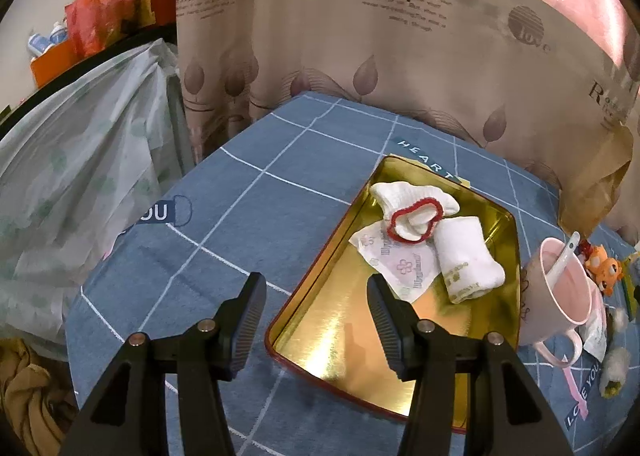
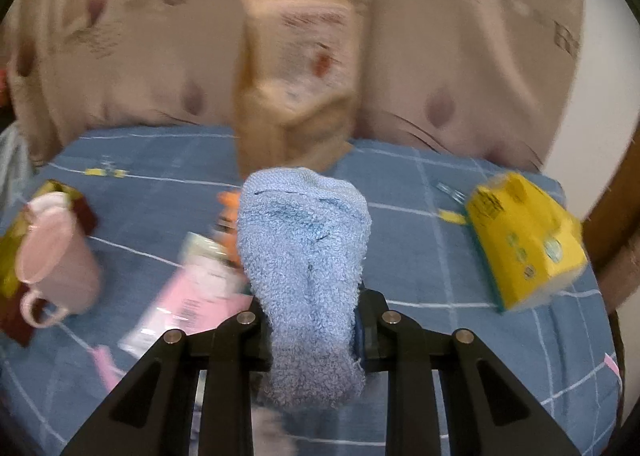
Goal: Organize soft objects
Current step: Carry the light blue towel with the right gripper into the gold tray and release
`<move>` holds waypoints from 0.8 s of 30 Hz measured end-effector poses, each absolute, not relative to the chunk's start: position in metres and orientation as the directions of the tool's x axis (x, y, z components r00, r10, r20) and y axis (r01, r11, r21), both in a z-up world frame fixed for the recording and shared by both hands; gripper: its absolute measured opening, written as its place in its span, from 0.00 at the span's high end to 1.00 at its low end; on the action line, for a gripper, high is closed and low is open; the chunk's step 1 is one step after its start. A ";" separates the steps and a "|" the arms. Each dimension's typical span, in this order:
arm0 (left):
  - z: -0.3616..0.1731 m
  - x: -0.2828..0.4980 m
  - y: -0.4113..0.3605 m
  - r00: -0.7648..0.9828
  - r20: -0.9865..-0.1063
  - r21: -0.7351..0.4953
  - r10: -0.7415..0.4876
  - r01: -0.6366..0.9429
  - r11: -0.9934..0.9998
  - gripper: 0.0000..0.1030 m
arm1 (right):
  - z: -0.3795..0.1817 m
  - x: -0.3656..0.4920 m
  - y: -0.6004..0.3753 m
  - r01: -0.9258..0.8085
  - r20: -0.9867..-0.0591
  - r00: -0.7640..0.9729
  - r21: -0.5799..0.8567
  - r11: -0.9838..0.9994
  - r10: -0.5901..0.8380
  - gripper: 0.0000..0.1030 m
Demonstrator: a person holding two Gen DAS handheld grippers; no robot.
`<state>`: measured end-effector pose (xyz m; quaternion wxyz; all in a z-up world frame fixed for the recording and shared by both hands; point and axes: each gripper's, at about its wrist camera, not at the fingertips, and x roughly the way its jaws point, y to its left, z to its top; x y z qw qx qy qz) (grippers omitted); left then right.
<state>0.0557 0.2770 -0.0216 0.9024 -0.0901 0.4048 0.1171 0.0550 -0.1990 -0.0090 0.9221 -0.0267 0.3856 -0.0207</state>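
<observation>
A fuzzy light-blue sock [image 2: 304, 252] is pinched in my right gripper [image 2: 314, 330], which is shut on it and holds it above the blue checked cloth. In the left wrist view a gold-lined tin tray [image 1: 340, 340] lies on the cloth. It holds a white sock with red trim [image 1: 412, 211], a rolled white sock [image 1: 468, 260] and a printed tissue packet [image 1: 400, 264]. My left gripper [image 1: 316, 320] hovers open over the tray's near left corner, with nothing between its fingers.
A pink mug [image 1: 564, 292] with a spoon stands right of the tray, with small toys [image 1: 604, 268] beyond it. A yellow tissue pack [image 2: 524, 244], a brown paper bag [image 2: 296, 75] and a pink packet [image 2: 188, 296] lie on the cloth. A curtain hangs behind.
</observation>
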 end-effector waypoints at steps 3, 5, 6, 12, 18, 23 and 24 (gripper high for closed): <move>-0.021 0.054 0.280 0.646 -0.750 -0.078 0.140 -0.297 0.952 0.48 | 0.003 0.055 -0.162 -0.062 -0.695 0.719 -0.048 0.997 0.011 0.78; -0.021 0.054 0.283 0.647 -0.749 -0.082 0.144 -0.306 0.948 0.48 | 0.011 0.055 -0.143 -0.119 -0.691 0.720 -0.031 0.992 0.064 0.78; -0.020 0.053 0.284 0.648 -0.748 -0.085 0.146 -0.311 0.947 0.48 | 0.012 0.058 -0.125 -0.140 -0.689 0.720 -0.030 0.990 0.081 0.78; -0.020 0.052 0.293 0.647 -0.749 -0.107 0.146 -0.335 0.936 0.48 | 0.024 0.052 -0.048 -0.303 -0.678 0.704 -0.019 0.953 0.211 0.78; -0.018 0.048 0.305 0.651 -0.744 -0.137 0.149 -0.368 0.920 0.48 | 0.023 0.048 0.016 -0.431 -0.689 0.657 -0.010 0.903 0.306 0.77; -0.017 0.045 0.318 0.652 -0.743 -0.169 0.151 -0.401 0.901 0.48 | 0.010 0.053 0.061 -0.510 -0.713 0.602 0.002 0.860 0.359 0.77; -0.017 0.045 0.320 0.651 -0.744 -0.174 0.150 -0.406 0.897 0.48 | 0.008 0.053 0.068 -0.519 -0.717 0.595 0.003 0.855 0.364 0.77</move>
